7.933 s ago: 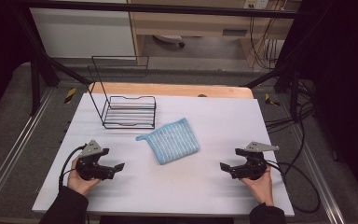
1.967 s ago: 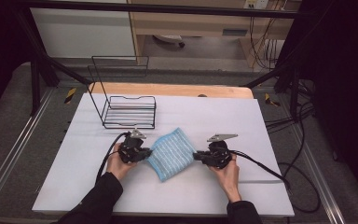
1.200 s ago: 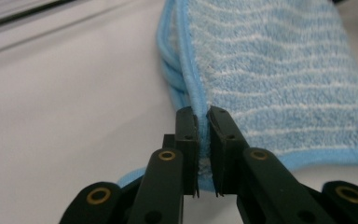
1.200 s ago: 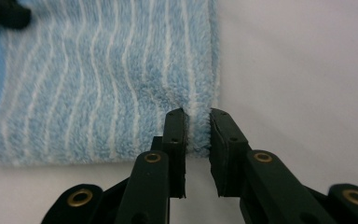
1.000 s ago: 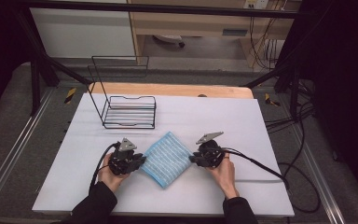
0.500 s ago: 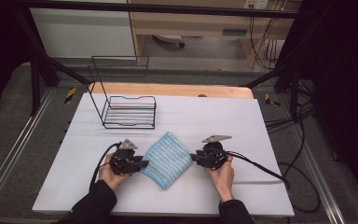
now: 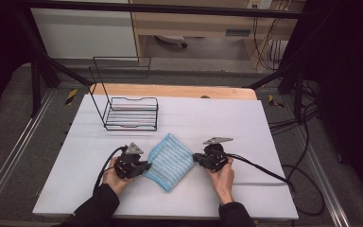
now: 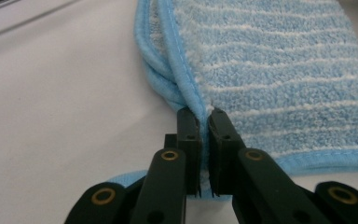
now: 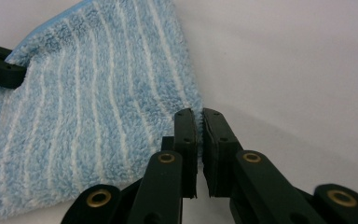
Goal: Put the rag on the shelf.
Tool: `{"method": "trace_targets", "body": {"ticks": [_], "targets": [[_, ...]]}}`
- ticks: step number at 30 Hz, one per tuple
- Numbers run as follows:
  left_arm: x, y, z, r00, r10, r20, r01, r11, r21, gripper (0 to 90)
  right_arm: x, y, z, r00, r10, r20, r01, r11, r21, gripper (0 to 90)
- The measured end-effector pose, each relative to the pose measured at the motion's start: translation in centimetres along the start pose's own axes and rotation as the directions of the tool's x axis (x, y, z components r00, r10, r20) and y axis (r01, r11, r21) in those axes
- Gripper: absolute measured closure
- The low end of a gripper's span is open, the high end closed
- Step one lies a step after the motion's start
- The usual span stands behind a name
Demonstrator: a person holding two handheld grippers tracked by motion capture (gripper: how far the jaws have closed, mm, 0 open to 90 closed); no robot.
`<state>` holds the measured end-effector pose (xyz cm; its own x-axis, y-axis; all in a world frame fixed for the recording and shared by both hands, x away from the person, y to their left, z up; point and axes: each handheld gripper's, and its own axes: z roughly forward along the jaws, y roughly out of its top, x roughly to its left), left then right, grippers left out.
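White table [image 7: 246, 123]: wire rack [image 7: 130, 111] behind gripper-pinched blue towel [image 7: 169, 161].

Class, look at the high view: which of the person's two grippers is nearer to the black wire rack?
Left. The left gripper sits just in front of the black wire rack, at the blue cloth's left edge. The right gripper is across the cloth, farther off.

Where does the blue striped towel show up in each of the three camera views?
High view: blue striped towel at centre front of the white table, between the two grippers.
Left gripper view: upper right, hem pinched.
Right gripper view: left half.
Shared landmark: its white stripes.
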<state>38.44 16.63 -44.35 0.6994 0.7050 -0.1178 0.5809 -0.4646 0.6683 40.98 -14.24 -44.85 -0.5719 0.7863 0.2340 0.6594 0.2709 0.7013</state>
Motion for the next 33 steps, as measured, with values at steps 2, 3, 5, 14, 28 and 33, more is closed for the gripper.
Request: {"method": "trace_targets", "body": {"ticks": [2, 3, 5, 14, 28, 33], "targets": [[-0.3, 0.0, -0.2, 0.9999, 0.011, -0.009, -0.011, 0.9999, 0.006, 85.7, -0.2, 0.3, 0.0, 0.9999, -0.012, -0.004, 0.012, 1.000, -0.005, 85.6], [-0.5, -0.1, -0.2, 0.9998, 0.014, -0.012, -0.014, 0.9999, 0.006, 85.7, -0.3, 0.4, 0.1, 0.9998, -0.017, -0.006, 0.017, 1.000, -0.009, 85.7], [-0.9, -0.3, -0.4, 0.9996, 0.020, -0.022, -0.020, 0.9998, 0.006, 85.7, -0.4, 0.6, 0.2, 0.9996, -0.025, -0.010, 0.025, 1.000, -0.012, 85.8], [-2.4, -1.6, -1.4, 0.9981, -0.022, -0.057, 0.022, 0.9998, -0.006, 85.5, -0.2, 3.0, 2.2, 0.9903, -0.136, -0.027, 0.136, 0.991, -0.012, 85.9], [-2.8, -1.9, -2.7, 0.9936, 0.013, -0.112, -0.022, 0.9970, -0.075, 69.2, 0.8, 3.4, 1.5, 0.9873, -0.159, -0.004, 0.158, 0.983, -0.090, 52.2], [-1.7, -1.9, -4.0, 0.9932, 0.013, -0.116, -0.028, 0.9917, -0.125, 53.8, 3.1, 1.6, -1.1, 0.9867, -0.158, -0.036, 0.154, 0.983, -0.100, 36.8]]}}
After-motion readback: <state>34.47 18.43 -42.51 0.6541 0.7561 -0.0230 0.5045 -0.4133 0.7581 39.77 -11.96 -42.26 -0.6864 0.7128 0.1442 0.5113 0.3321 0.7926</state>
